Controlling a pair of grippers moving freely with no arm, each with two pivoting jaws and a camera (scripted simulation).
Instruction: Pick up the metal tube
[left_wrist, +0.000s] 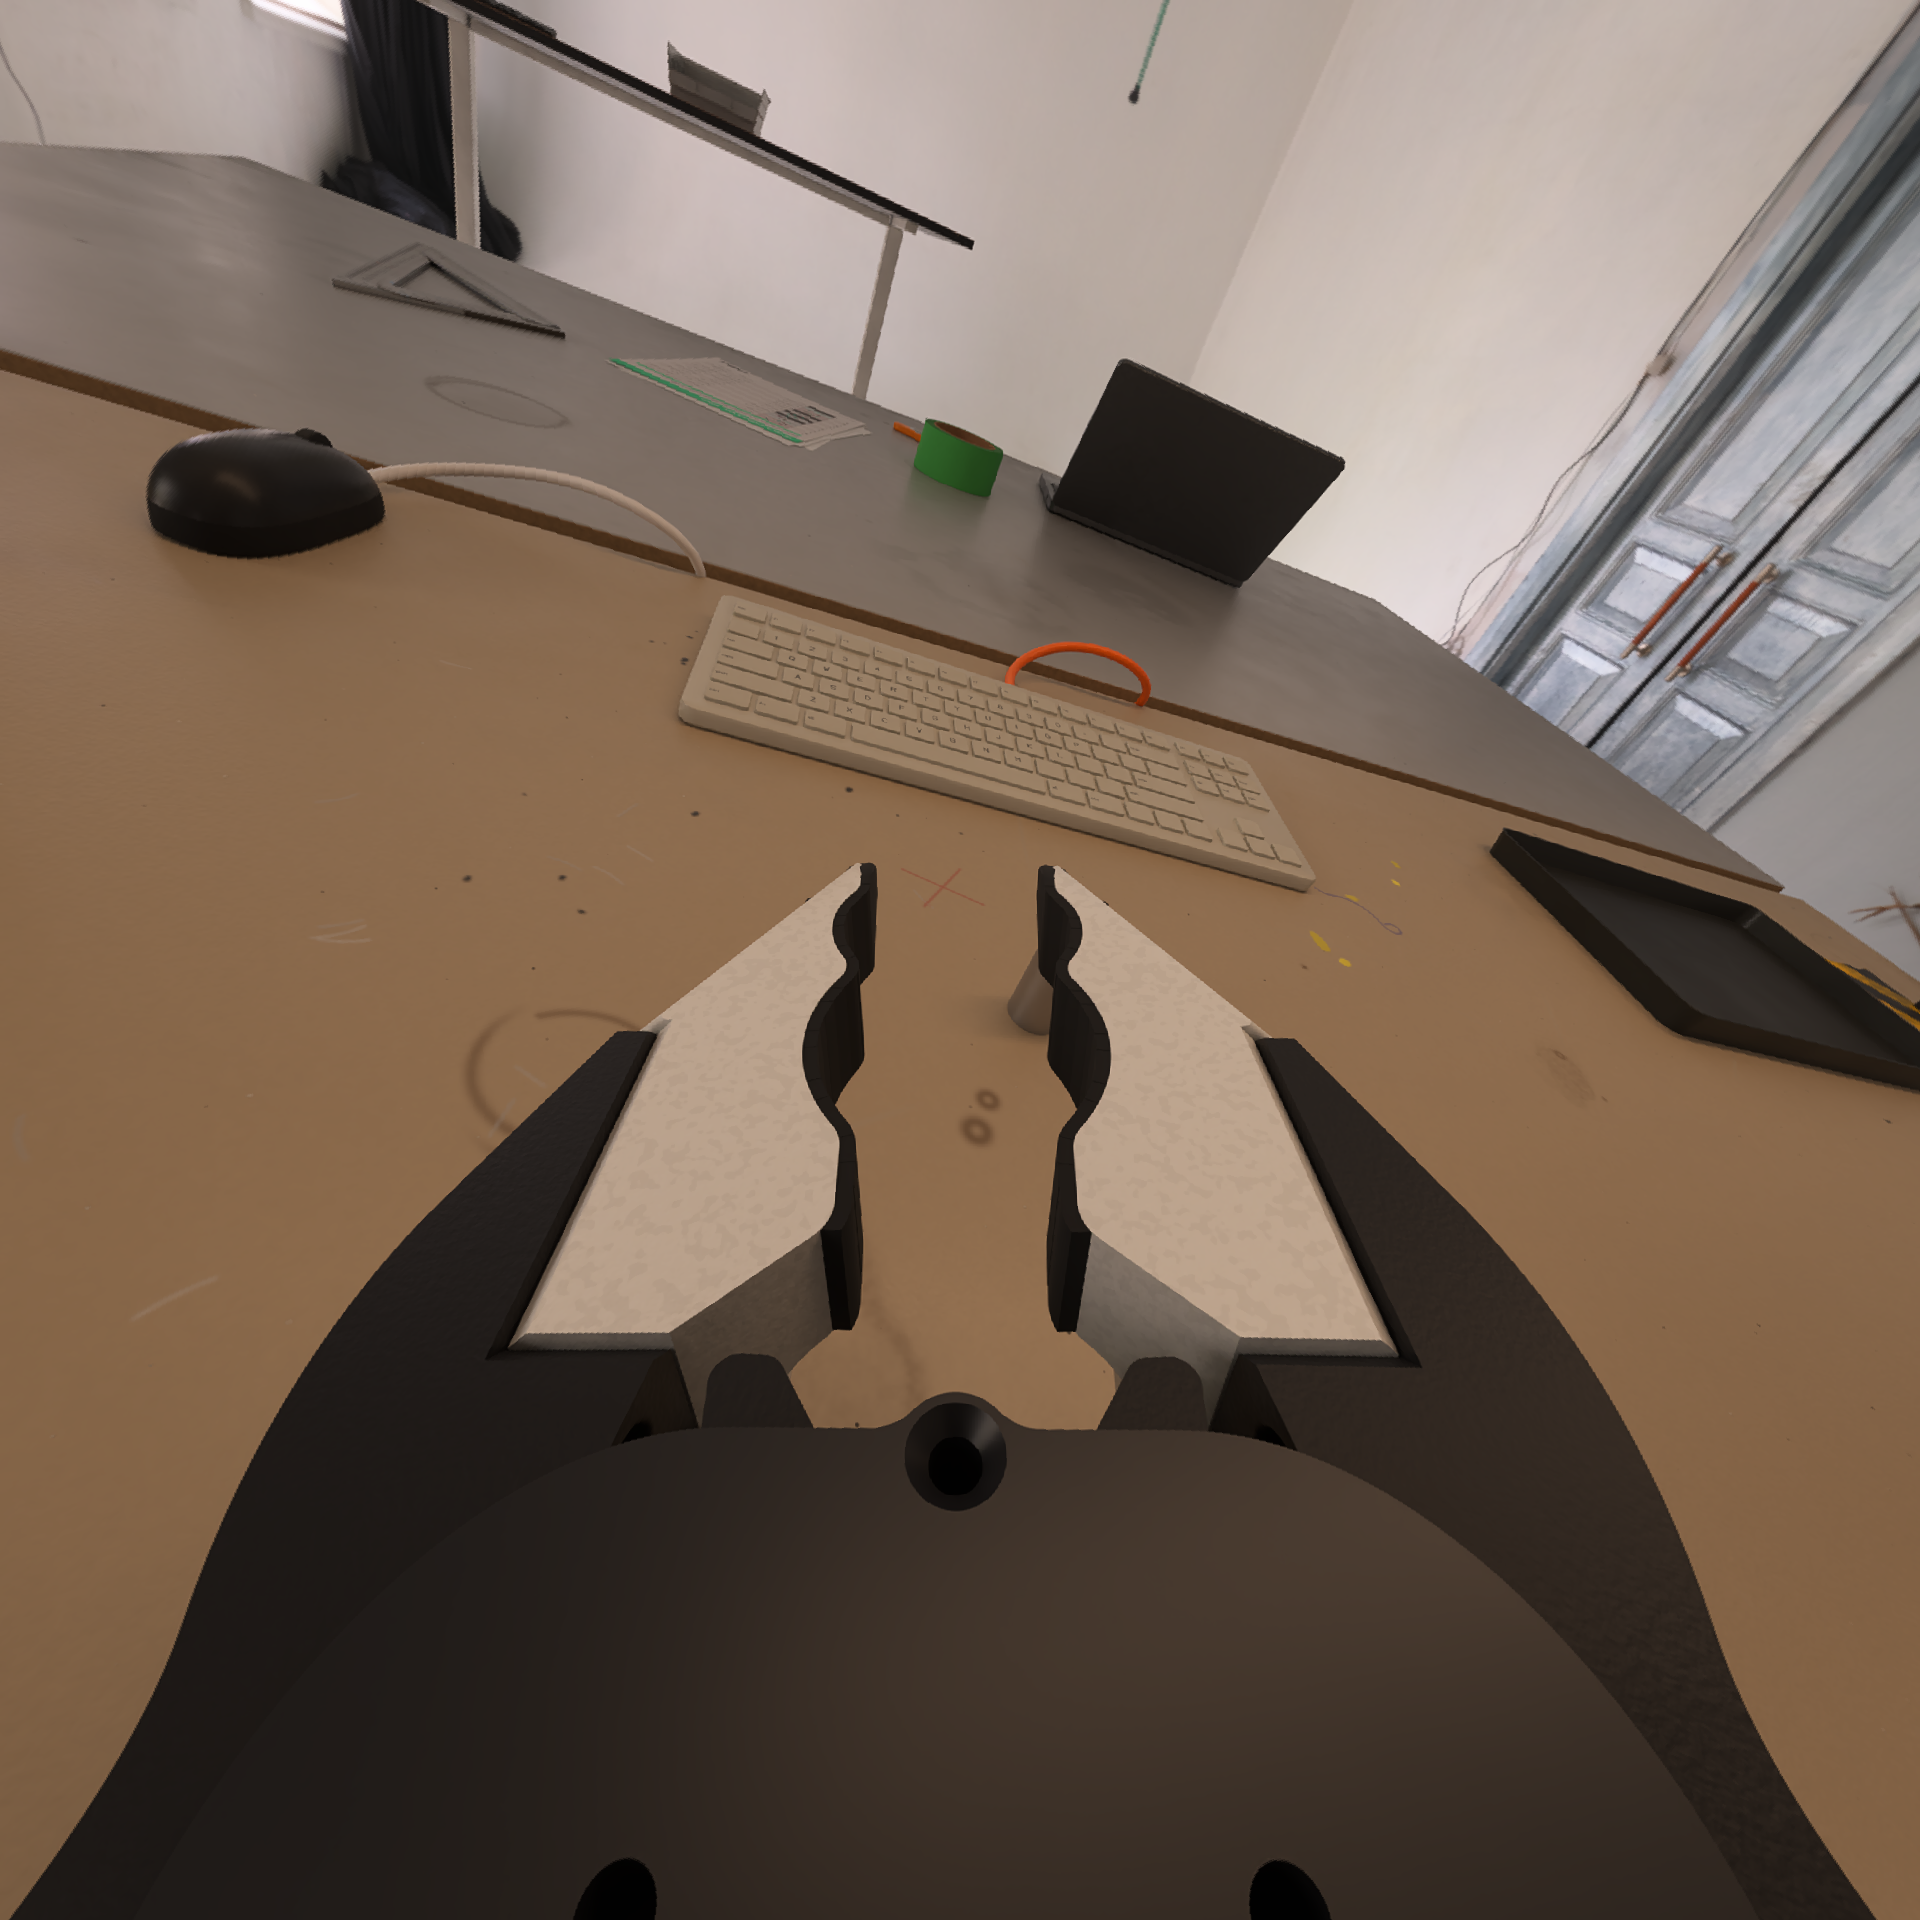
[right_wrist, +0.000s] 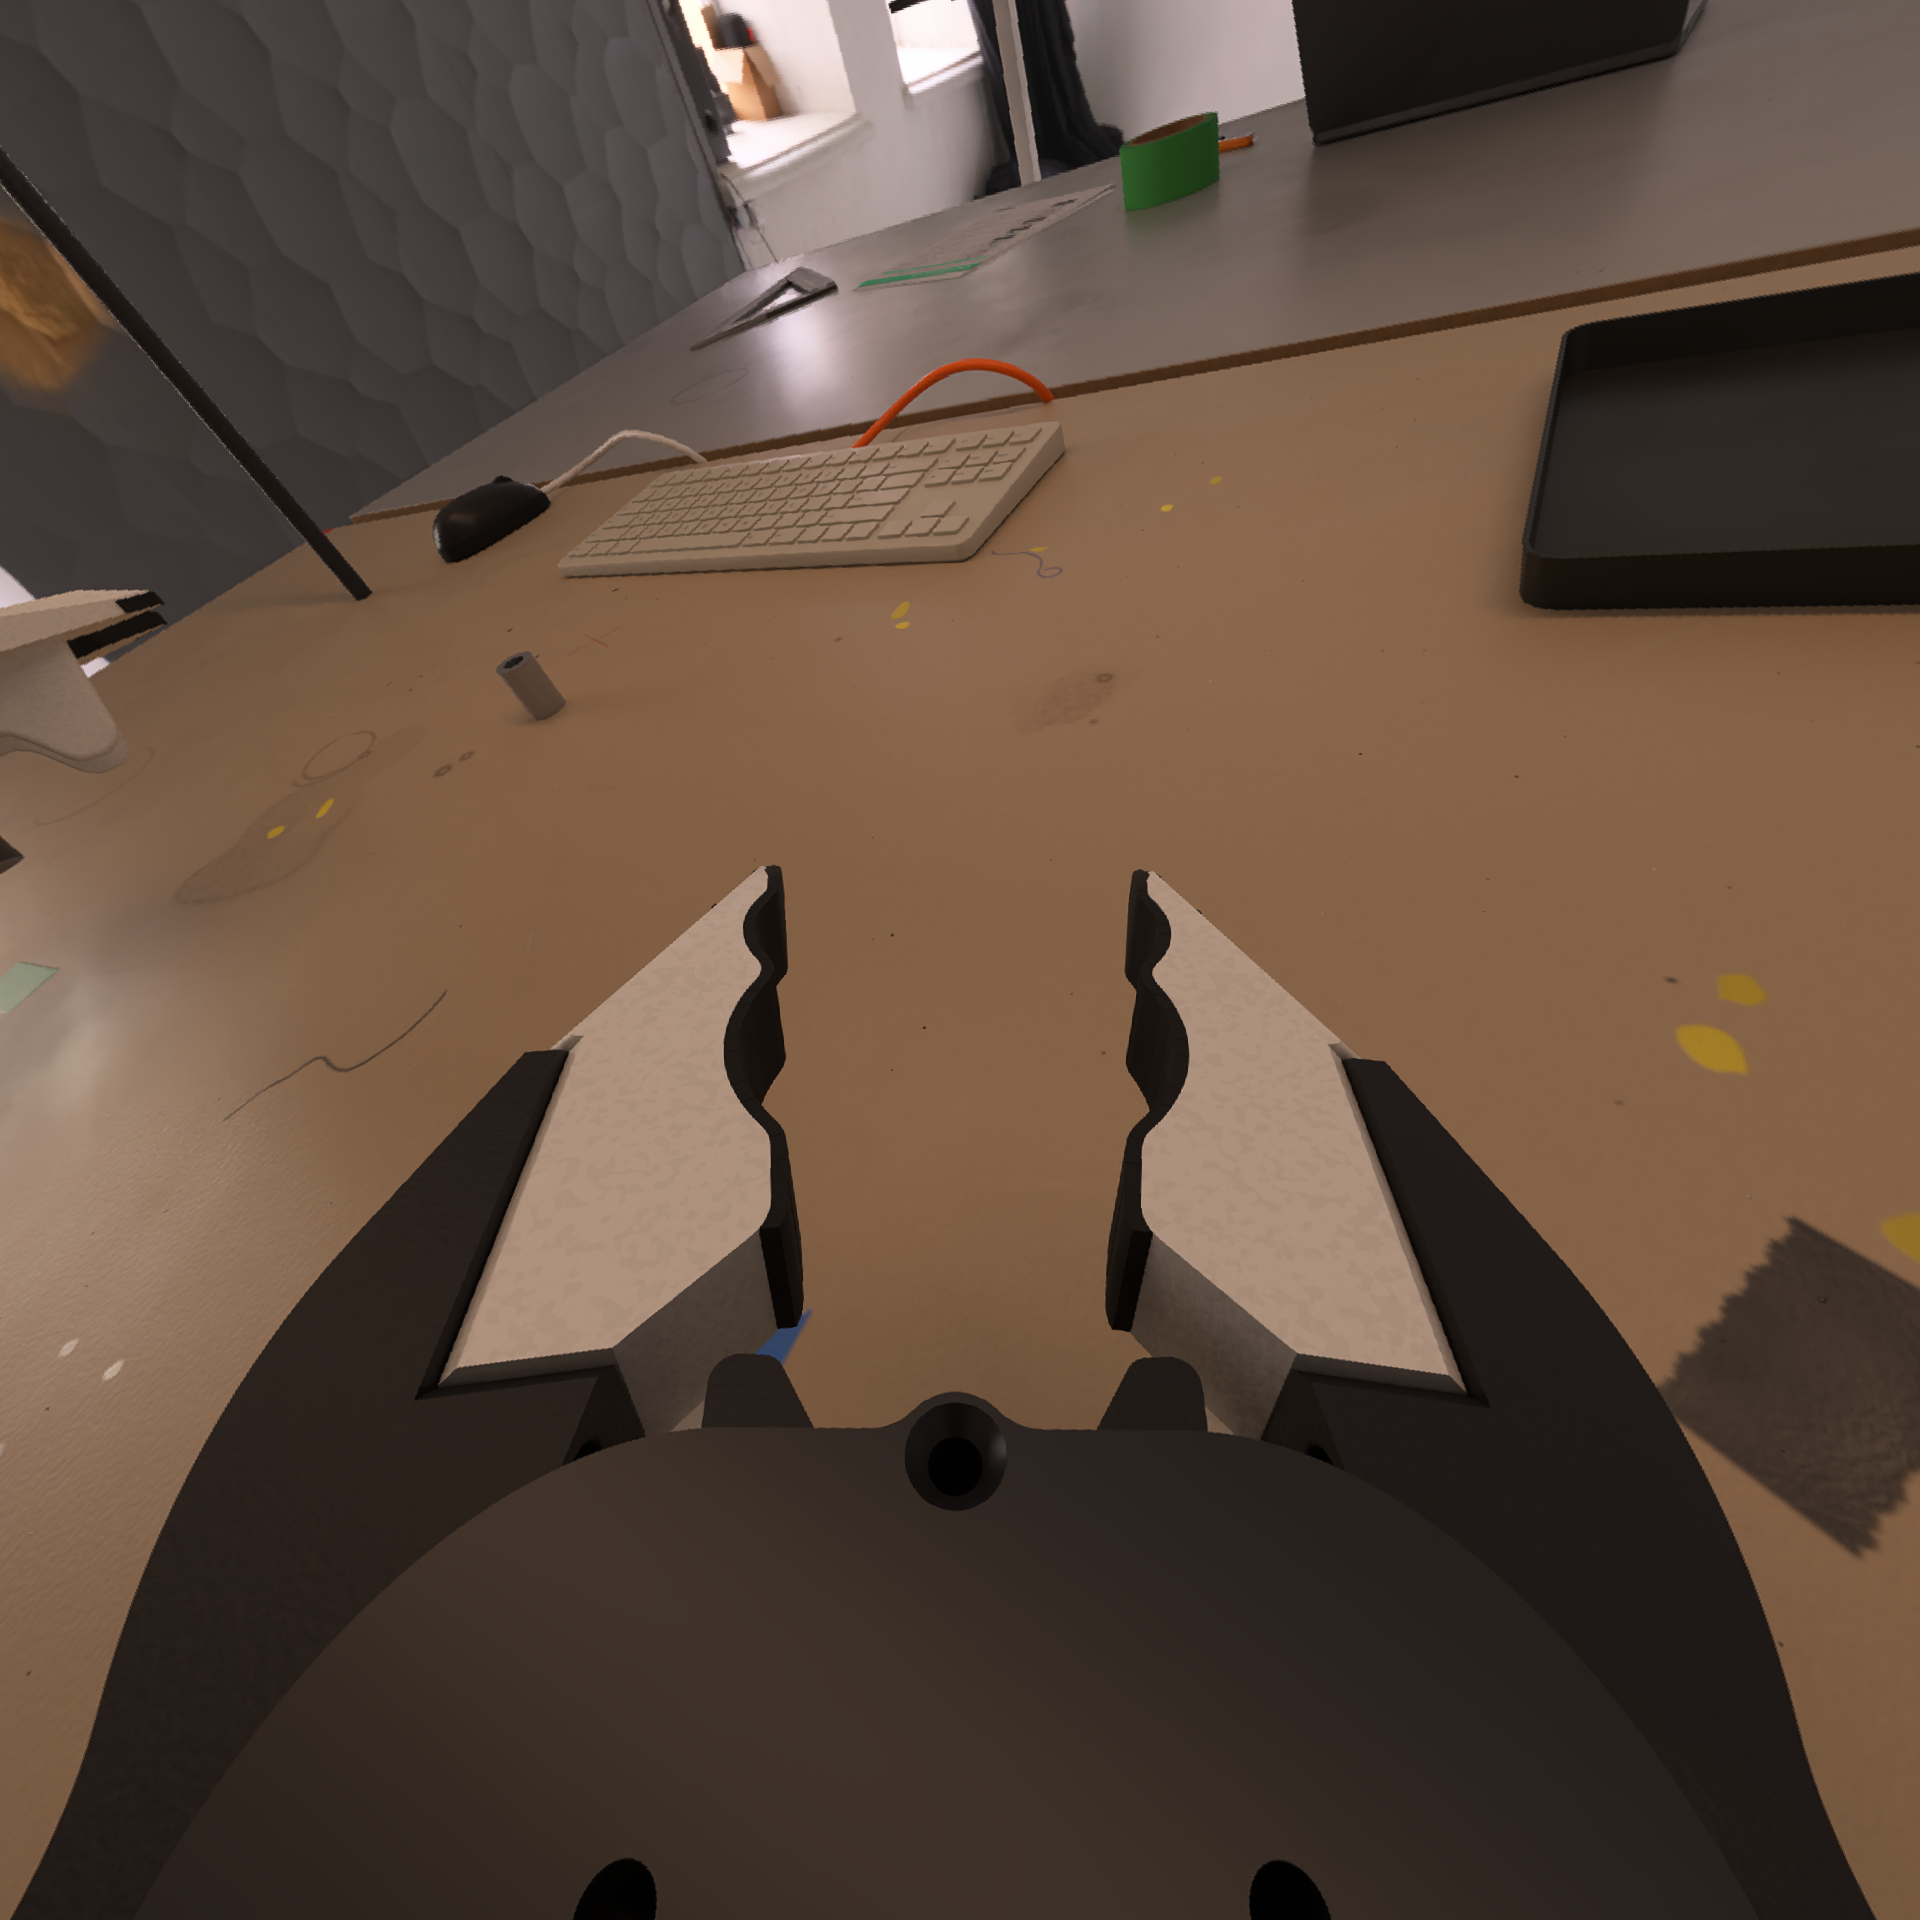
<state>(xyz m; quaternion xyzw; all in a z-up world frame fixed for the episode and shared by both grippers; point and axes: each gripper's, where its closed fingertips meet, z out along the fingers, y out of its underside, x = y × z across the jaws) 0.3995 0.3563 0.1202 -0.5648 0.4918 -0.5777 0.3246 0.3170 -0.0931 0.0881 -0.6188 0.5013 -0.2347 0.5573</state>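
The metal tube (right_wrist: 531, 684) is a short grey cylinder standing on the brown table, far ahead and left in the right wrist view. In the left wrist view the tube (left_wrist: 1029, 995) shows just behind the inner edge of my right-hand finger, mostly hidden by it. My left gripper (left_wrist: 956, 878) is open and empty, with the tube just right of the gap between its fingers. My right gripper (right_wrist: 956, 883) is open and empty, well short of the tube. The left gripper's fingers (right_wrist: 73, 623) show at the left edge of the right wrist view.
A white keyboard (left_wrist: 987, 738) lies beyond the tube with an orange cable loop (left_wrist: 1081, 665) behind it. A black mouse (left_wrist: 260, 499) sits far left. A black tray (right_wrist: 1735, 457) lies at the right. A green tape roll (left_wrist: 958, 455) and a laptop (left_wrist: 1195, 468) stand on the grey desk behind.
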